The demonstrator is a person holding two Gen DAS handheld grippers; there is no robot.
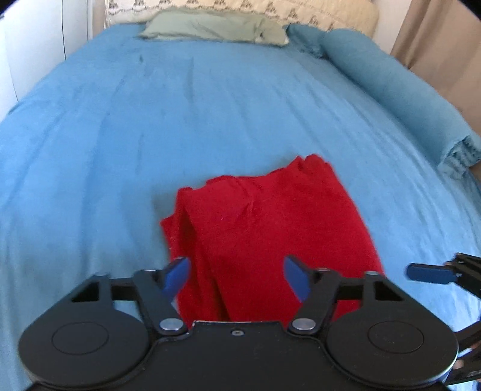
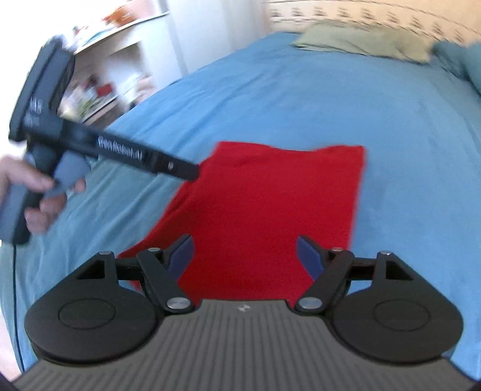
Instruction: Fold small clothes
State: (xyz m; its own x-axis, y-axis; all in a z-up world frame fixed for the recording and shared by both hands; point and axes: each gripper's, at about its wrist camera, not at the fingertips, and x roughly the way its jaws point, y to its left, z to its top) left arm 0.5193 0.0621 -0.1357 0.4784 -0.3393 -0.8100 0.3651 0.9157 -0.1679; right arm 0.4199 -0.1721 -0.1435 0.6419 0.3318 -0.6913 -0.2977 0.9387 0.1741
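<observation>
A red garment (image 1: 264, 228) lies folded into a rough rectangle on the blue bedspread (image 1: 180, 120). It also shows in the right wrist view (image 2: 270, 210). My left gripper (image 1: 237, 276) is open and empty, above the garment's near edge. My right gripper (image 2: 245, 255) is open and empty, above the garment's near edge too. A blue fingertip (image 1: 427, 272) of the right gripper shows at the right of the left wrist view. The left gripper's black body (image 2: 126, 150), held by a hand, reaches to the garment's far left corner in the right wrist view.
A green pillow (image 1: 216, 28) lies at the head of the bed, by a patterned headboard (image 1: 270, 9). A rolled blue blanket (image 1: 399, 87) runs along the right side. A white shelf unit (image 2: 114, 60) stands beside the bed.
</observation>
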